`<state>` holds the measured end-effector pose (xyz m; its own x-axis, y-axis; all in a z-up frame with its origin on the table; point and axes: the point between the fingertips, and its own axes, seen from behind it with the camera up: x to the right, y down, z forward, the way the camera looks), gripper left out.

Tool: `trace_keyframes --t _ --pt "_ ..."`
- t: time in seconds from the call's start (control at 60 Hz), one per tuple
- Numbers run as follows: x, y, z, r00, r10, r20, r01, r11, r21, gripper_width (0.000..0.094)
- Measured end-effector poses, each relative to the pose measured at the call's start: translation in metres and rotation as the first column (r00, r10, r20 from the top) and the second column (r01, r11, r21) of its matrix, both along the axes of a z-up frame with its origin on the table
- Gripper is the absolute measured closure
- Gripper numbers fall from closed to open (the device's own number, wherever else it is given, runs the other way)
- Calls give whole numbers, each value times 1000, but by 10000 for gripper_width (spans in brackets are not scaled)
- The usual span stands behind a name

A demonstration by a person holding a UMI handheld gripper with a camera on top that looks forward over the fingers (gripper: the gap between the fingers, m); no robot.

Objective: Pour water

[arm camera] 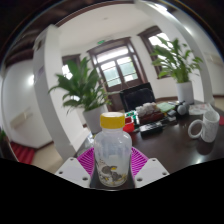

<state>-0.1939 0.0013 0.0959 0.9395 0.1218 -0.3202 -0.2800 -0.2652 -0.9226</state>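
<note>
Between my gripper [112,168] pads stands the clear plastic bottle with yellow cap [112,150], clamped upright so no water spills; the white ceramic mug [203,126] waits far right on the dark table [172,145]

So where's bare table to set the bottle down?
The dark table is bare just ahead of the bottle, up to the white mug. Beyond that, dark items crowd it. The gripper holds the bottle between its fingers.
</note>
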Motion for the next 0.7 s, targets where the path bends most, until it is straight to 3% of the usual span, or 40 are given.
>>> trace_keyframes --t 0.133,0.25,0.367,0.533,0.7 --pt "61 7 35 948 -86 -307 84 996 -18 496" --pt "107 9 65 807 -168 -566 167 984 -53 497" --pt "169 12 84 596 -180 -782 234 971 -45 498" --pt "228 4 98 270 -175 -947 317 945 -84 499" --pt "252 -3 99 -26 -142 -989 311 940 -143 498"
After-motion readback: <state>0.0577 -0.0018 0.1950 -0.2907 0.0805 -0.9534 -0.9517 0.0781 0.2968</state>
